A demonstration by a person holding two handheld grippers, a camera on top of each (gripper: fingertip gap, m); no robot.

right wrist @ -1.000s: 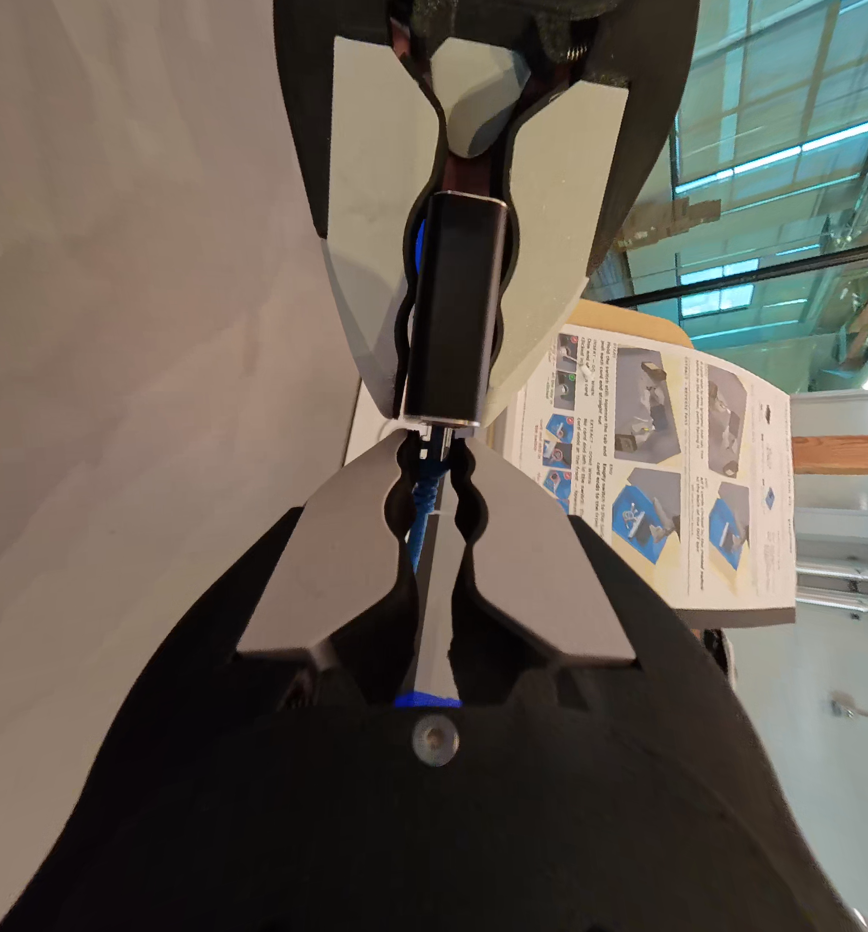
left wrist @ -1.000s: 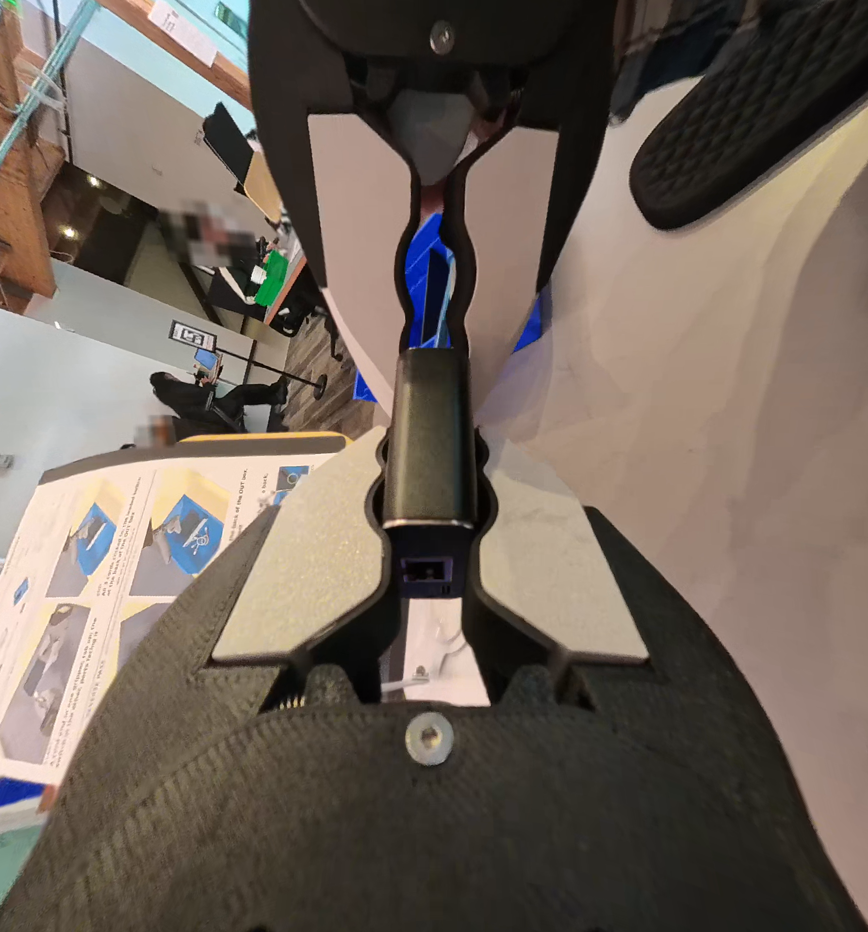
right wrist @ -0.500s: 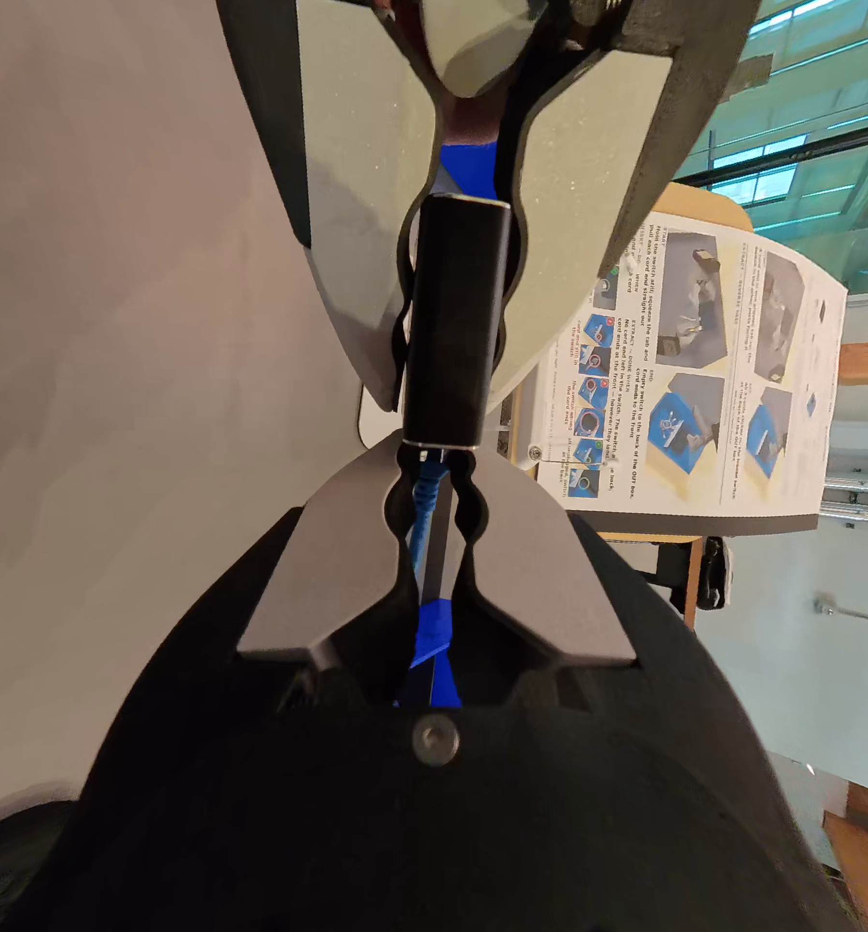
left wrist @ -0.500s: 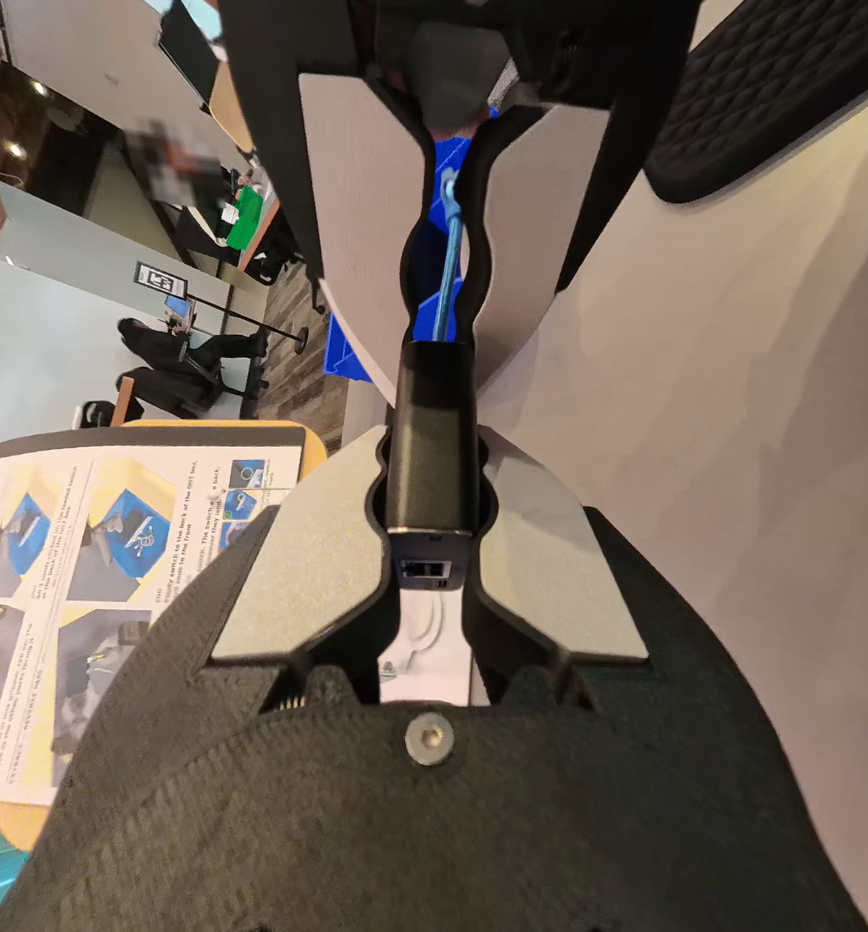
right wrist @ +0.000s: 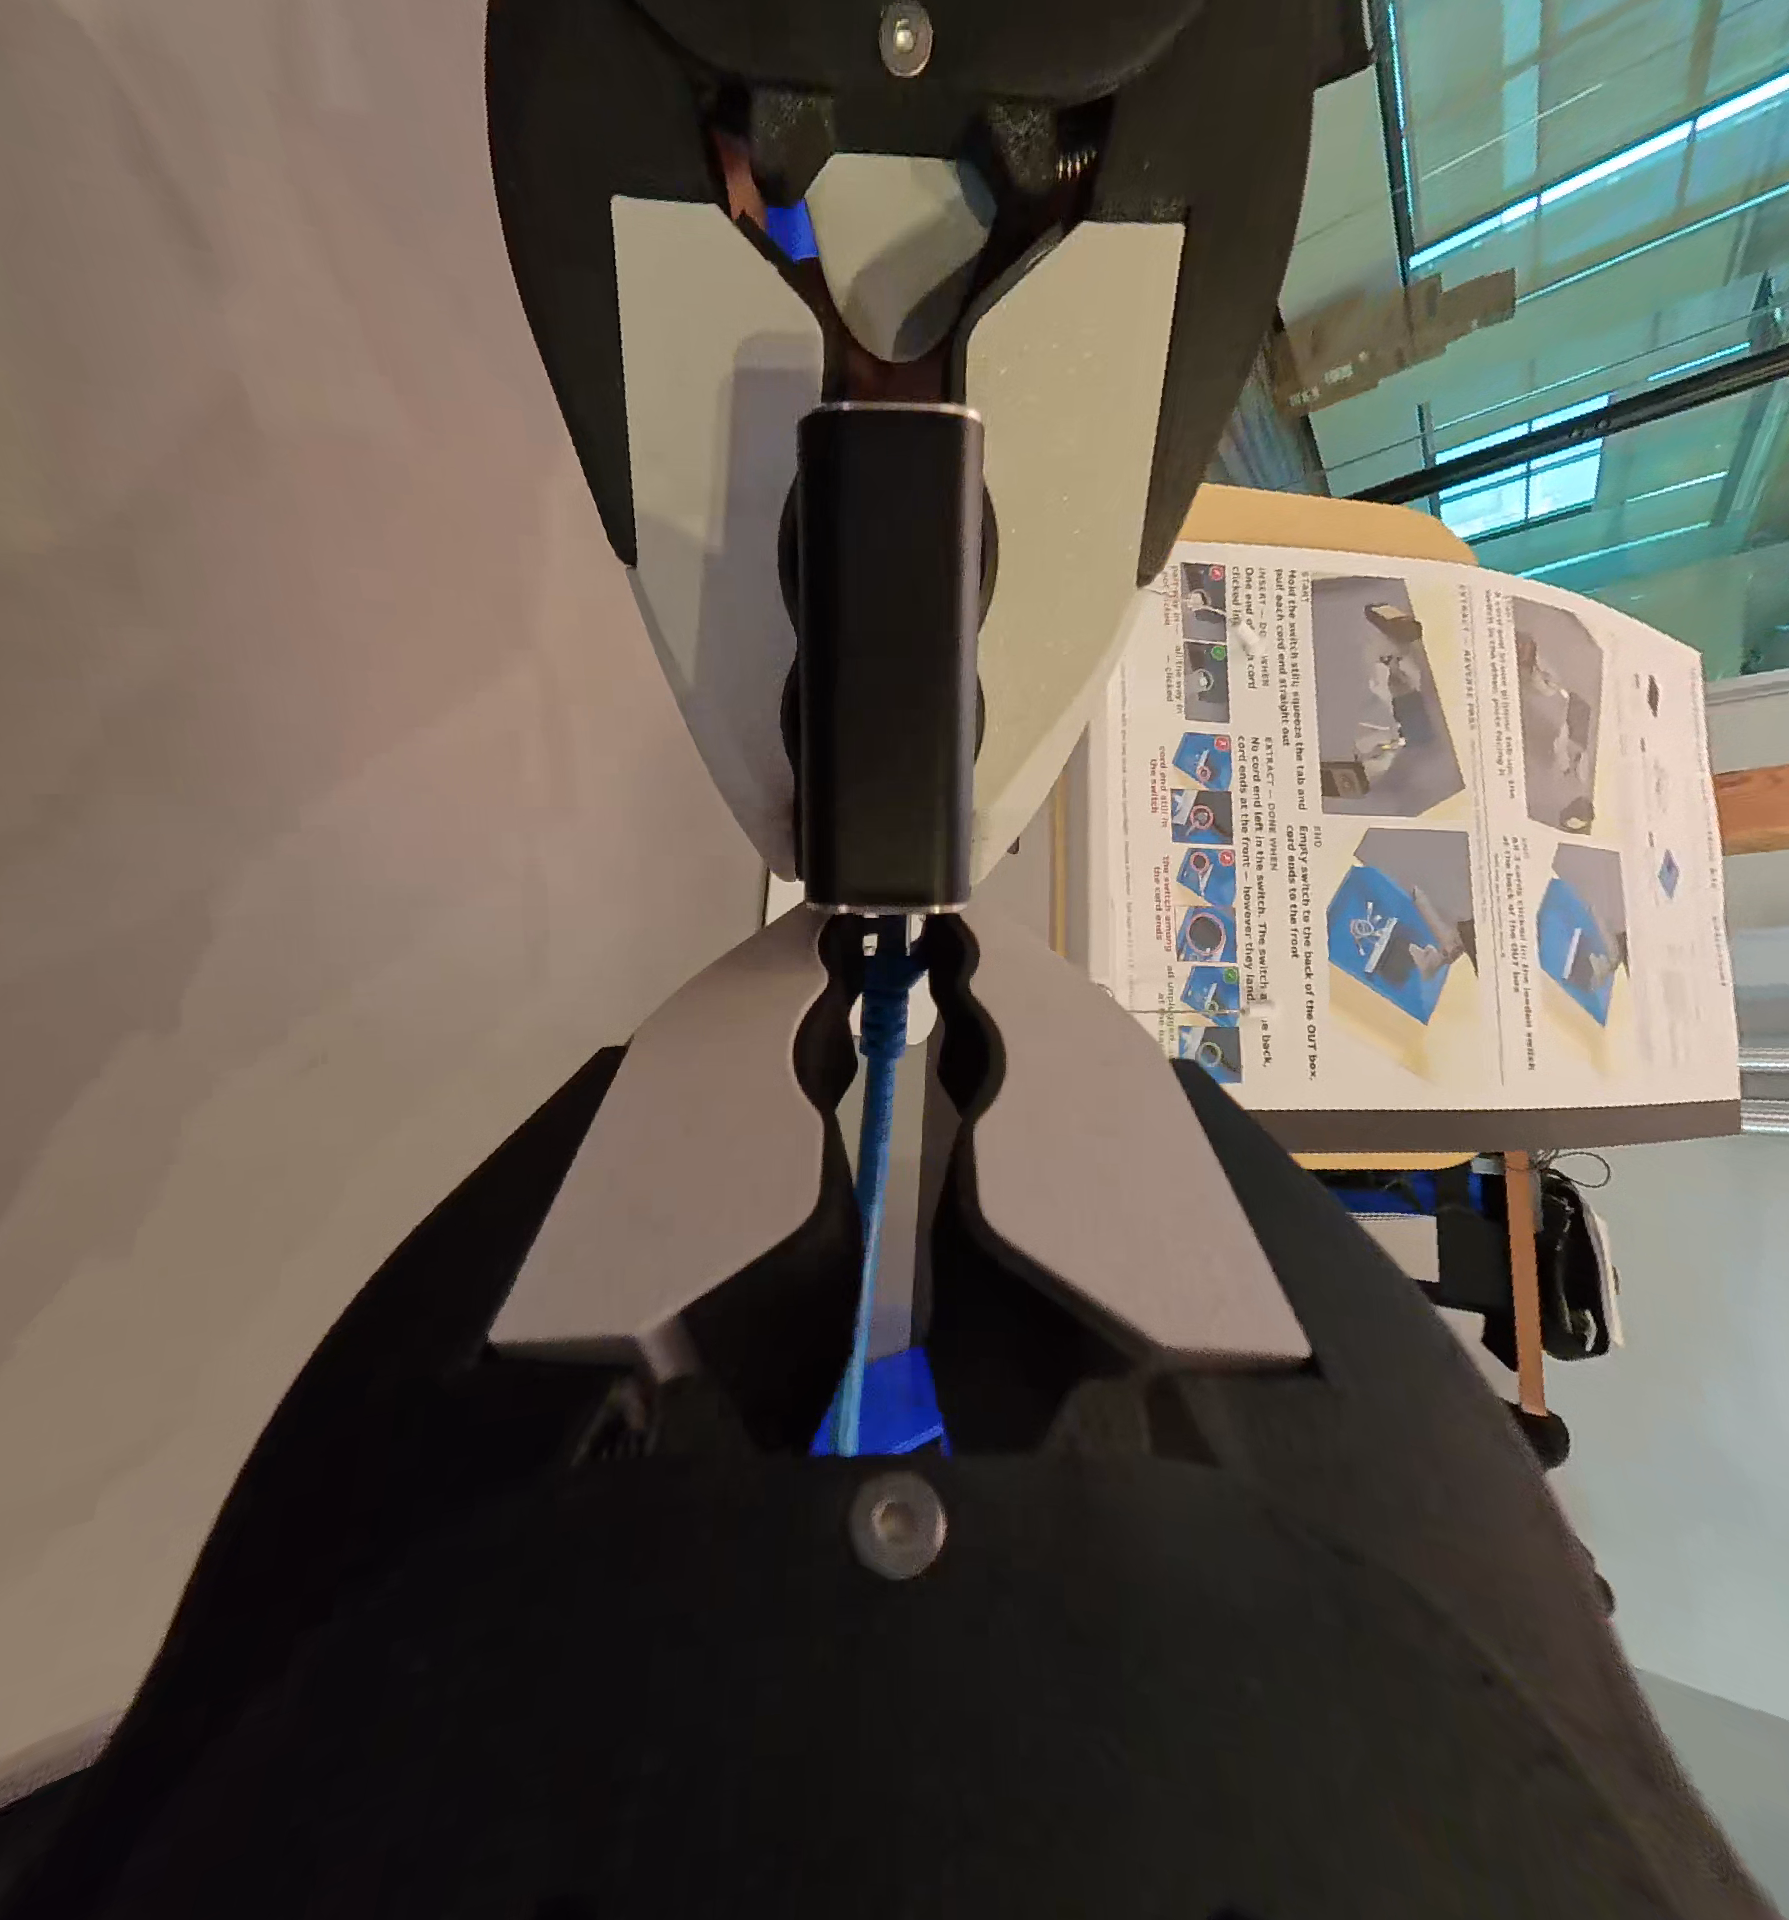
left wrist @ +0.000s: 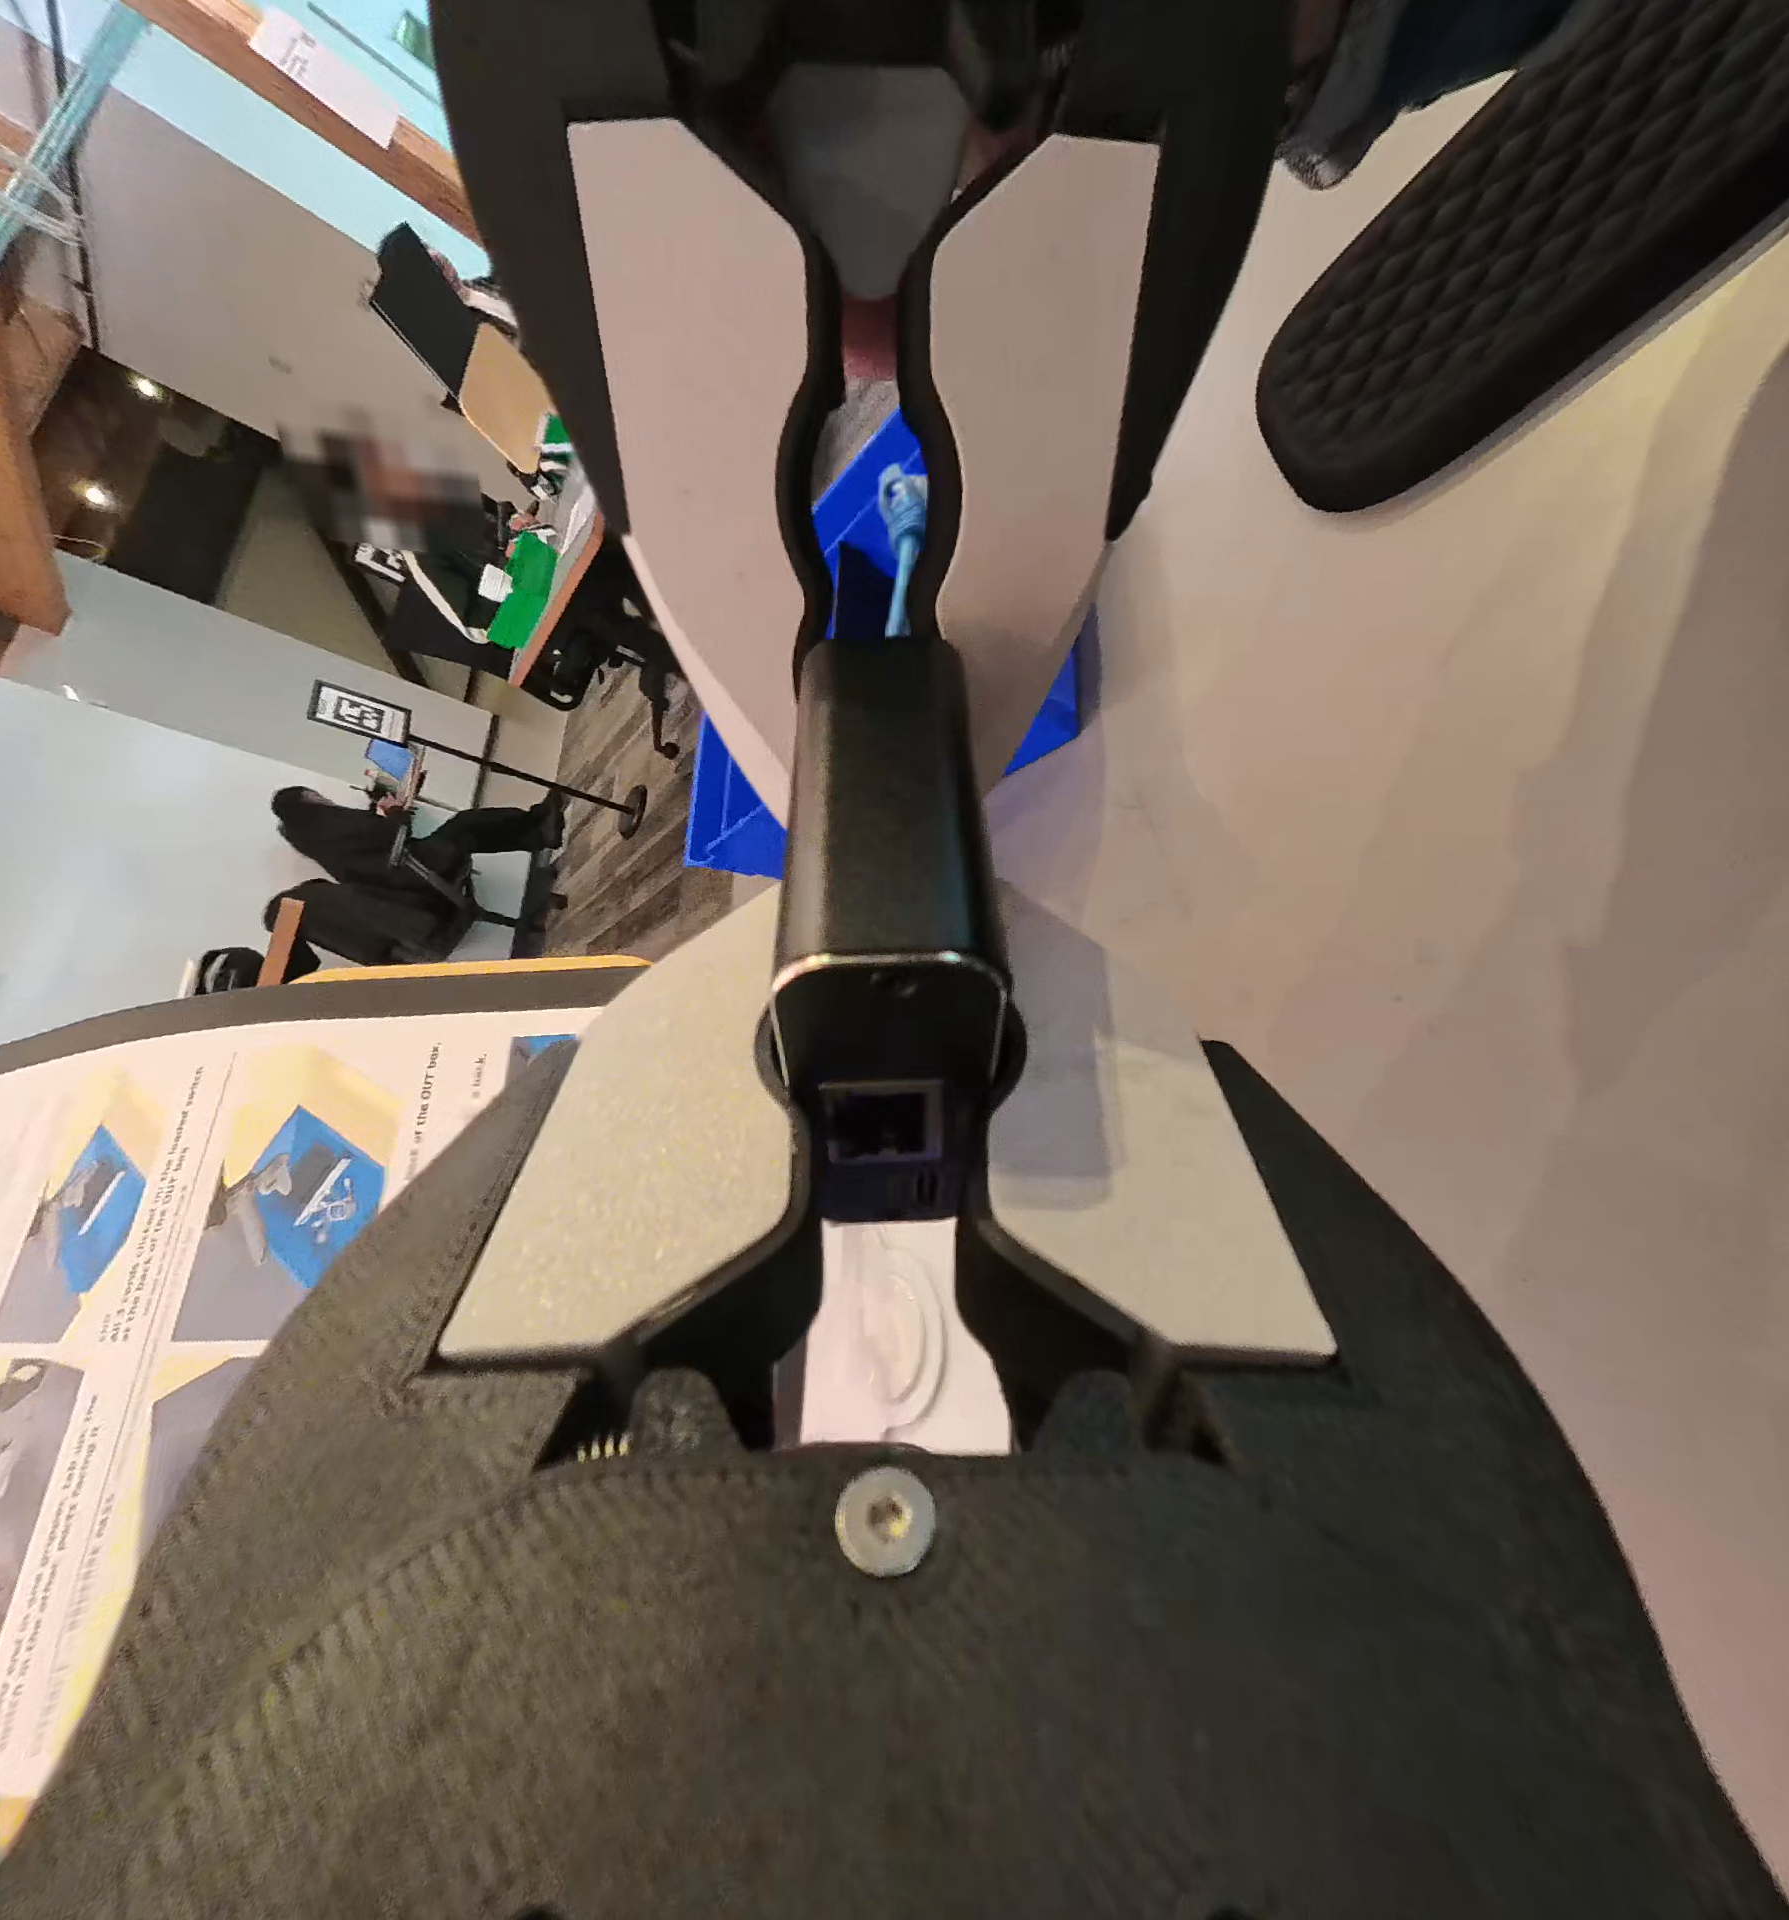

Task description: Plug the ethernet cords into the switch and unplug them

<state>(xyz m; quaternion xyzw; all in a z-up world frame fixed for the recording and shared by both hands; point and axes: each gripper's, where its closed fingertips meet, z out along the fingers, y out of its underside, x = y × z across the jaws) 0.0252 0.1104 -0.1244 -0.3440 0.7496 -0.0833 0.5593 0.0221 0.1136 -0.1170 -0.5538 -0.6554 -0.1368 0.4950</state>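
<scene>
Nearest, the left gripper (left wrist: 890, 1039) clamps the black switch (left wrist: 885, 831) between its pads, an open port facing the camera. At the switch's far end, the right gripper (right wrist: 890, 956) pinches the blue ethernet cord (right wrist: 885, 1023) at its plug against the switch; an instruction sheet (right wrist: 1389, 831) stands beyond to the right.

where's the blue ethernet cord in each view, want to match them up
Left wrist view: blue ethernet cord upper centre, beyond the black switch, between the far gripper's fingers.
Right wrist view: cord centre, running up between this gripper's own fingers to the switch.
Shared landmark: the illustrated instruction sheet.
</scene>
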